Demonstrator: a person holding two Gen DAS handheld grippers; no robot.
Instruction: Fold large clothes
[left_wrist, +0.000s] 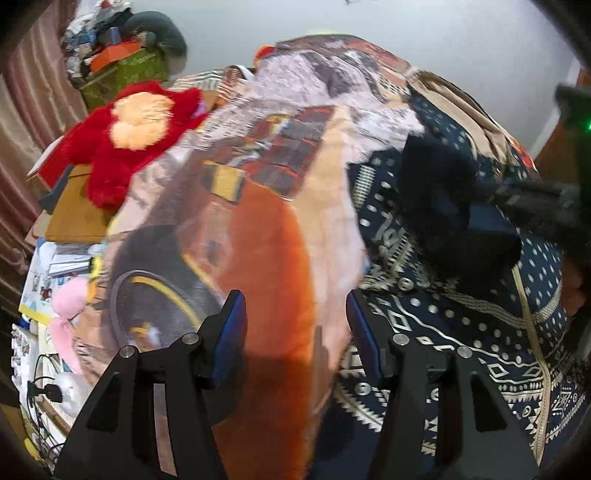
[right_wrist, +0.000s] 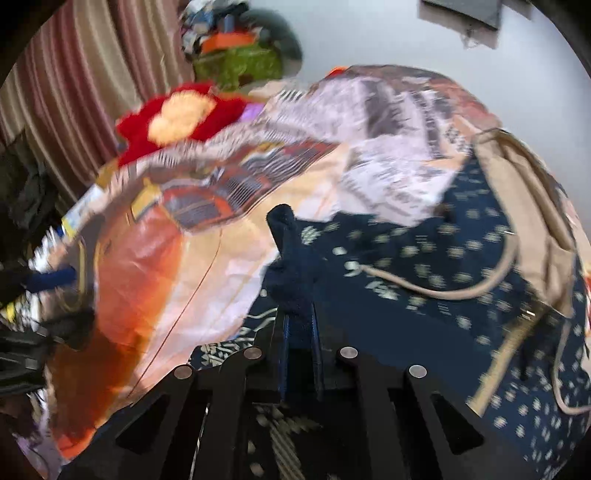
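Right gripper (right_wrist: 300, 325) pinches navy garment (right_wrist: 424, 295); left gripper (left_wrist: 295, 325) gapes.

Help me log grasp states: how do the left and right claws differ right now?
The left claw stands open with nothing between its fingers, over the orange printed bedsheet; the right claw is shut on a bunched fold of the navy patterned garment. Both have black frames and blue pads.

The left gripper (left_wrist: 295, 325) hangs with its fingers spread wide, gripping nothing. The right gripper (right_wrist: 299, 332) has its fingers pinched together on dark blue cloth (right_wrist: 291, 258).
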